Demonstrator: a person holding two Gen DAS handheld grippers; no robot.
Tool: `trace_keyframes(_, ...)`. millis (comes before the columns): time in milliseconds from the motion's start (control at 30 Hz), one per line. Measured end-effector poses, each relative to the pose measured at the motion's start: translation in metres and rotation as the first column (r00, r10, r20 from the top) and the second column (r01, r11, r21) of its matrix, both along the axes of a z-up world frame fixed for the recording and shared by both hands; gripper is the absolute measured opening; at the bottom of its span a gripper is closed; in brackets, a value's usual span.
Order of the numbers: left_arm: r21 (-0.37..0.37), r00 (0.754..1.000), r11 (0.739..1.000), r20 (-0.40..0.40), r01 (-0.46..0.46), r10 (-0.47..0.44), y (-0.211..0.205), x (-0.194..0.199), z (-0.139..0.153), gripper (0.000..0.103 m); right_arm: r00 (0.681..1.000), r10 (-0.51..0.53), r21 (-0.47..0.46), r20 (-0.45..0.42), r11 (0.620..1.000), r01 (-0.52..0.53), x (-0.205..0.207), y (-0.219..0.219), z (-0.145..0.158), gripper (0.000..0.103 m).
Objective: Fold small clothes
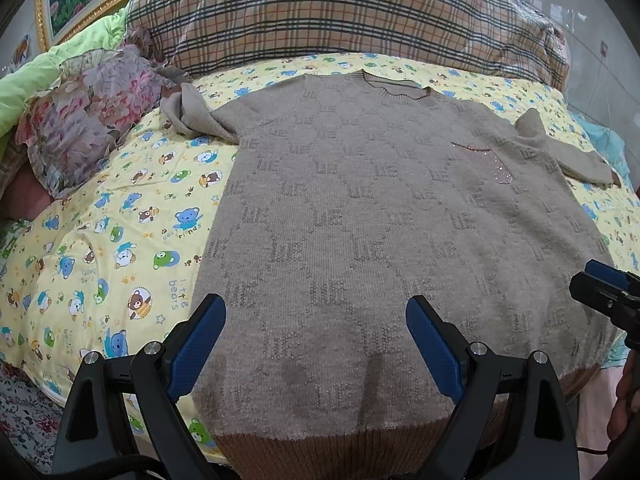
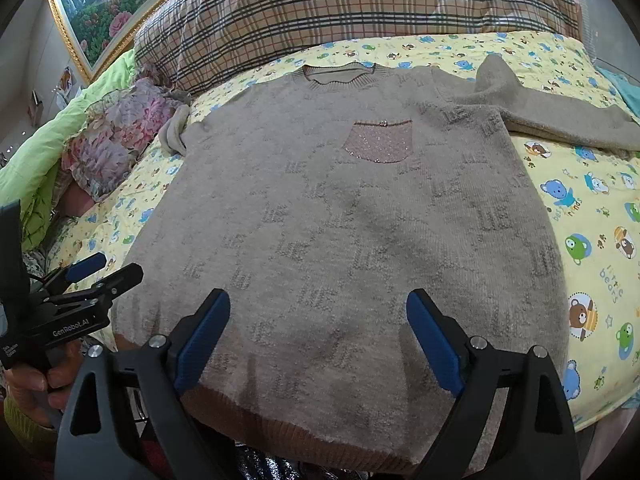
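Note:
A small beige knit sweater (image 1: 360, 208) lies flat, front up, on a yellow bear-print sheet (image 1: 120, 220), collar far, brown hem near me. It has a pink sparkly chest pocket (image 2: 380, 142). Its left sleeve (image 1: 192, 116) is bunched; its right sleeve (image 2: 560, 116) lies out to the right. My left gripper (image 1: 316, 320) is open and empty above the hem's left part. My right gripper (image 2: 318, 316) is open and empty above the hem's right part; the sweater (image 2: 340, 220) fills that view. Each gripper shows in the other's view, the right at the edge (image 1: 600, 284), the left at the edge (image 2: 100, 270).
A plaid pillow (image 1: 340, 12) lies beyond the collar. A floral cloth (image 1: 92, 116) and a green quilt (image 1: 24, 80) sit at the left. A gold-framed flower picture (image 2: 104, 4) hangs behind. The bed's near edge runs just under the hem.

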State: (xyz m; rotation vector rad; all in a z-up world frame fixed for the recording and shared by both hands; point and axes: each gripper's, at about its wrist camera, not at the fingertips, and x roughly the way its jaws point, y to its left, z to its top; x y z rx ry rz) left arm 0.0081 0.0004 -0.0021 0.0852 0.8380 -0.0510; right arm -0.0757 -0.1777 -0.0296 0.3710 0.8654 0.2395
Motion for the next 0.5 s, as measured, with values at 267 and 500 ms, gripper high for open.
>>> trace_keyframes(267, 0.004, 0.999, 1.0, -0.038, 0.0, 0.0, -0.0012, 0.0038, -0.0016, 0.092, 1.0, 0.0, 0.004, -0.001, 1.0, 0.0, 0.0007, -0.0006, 0.0001, 0.091)
trace_keyframes(500, -0.008, 0.999, 1.0, -0.045, 0.012, -0.012, -0.0031, 0.0075, -0.0028, 0.092, 1.0, -0.014, 0.019, -0.005, 1.0, 0.015, 0.0041, -0.0076, -0.0008, 0.091)
